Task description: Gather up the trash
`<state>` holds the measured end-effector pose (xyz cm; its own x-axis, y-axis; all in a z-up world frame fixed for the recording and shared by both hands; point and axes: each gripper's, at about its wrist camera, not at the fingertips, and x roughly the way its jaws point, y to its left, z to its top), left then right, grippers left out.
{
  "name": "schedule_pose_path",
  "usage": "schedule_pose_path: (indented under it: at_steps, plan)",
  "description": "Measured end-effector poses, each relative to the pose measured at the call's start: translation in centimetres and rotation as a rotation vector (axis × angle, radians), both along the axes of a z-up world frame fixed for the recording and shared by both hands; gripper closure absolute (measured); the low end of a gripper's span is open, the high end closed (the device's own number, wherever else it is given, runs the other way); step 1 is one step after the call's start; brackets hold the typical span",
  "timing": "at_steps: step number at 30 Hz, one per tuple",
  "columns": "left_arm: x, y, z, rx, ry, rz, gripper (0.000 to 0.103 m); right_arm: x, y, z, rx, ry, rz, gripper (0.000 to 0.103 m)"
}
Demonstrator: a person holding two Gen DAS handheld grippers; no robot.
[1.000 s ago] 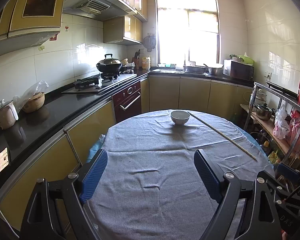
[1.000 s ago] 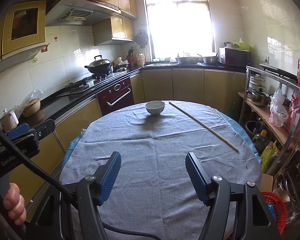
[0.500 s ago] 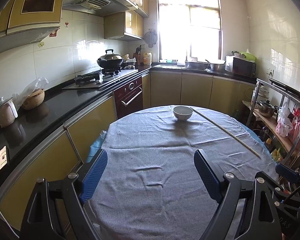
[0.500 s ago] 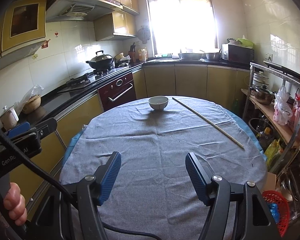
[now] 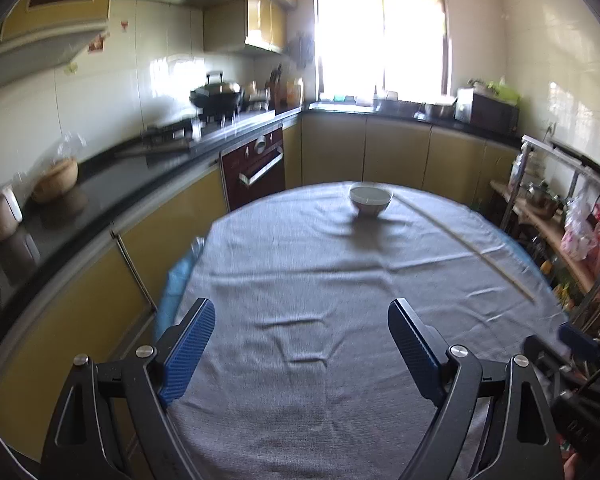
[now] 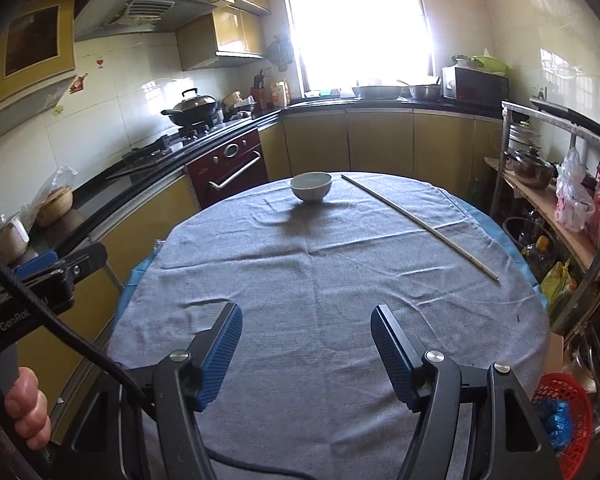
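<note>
A round table with a grey cloth (image 5: 300, 280) (image 6: 320, 280) fills both views. A white bowl (image 5: 370, 198) (image 6: 311, 187) stands at its far side. A long thin pale stick (image 5: 468, 250) (image 6: 416, 224) lies on the cloth to the right of the bowl. My left gripper (image 5: 300, 346) is open and empty above the near edge of the table. My right gripper (image 6: 306, 350) is open and empty above the near edge too. The left gripper's body also shows at the left of the right wrist view (image 6: 56, 272). No loose trash shows on the cloth.
A black counter (image 5: 80, 208) with a wok on a stove (image 5: 216, 98) runs along the left. A metal shelf rack (image 6: 560, 184) with pots and plastic bags stands on the right. A red basket (image 6: 564, 420) sits low at the right of the table.
Both cameras tilted down and moved a little nearer the table; the bowl and stick sit lower in each view. The left wrist view is blurred from motion. Both grippers stayed open.
</note>
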<state>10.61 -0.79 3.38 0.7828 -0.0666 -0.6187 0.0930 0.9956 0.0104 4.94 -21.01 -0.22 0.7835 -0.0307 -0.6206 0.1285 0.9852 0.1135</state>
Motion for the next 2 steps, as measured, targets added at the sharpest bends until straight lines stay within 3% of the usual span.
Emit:
schedule_pose_path:
  at_steps: [2]
  plan:
    - [1.4, 0.1, -2.0, -0.017, 0.040, 0.006, 0.015, 0.9, -1.6, -1.9, 0.006, 0.013, -0.026, 0.030]
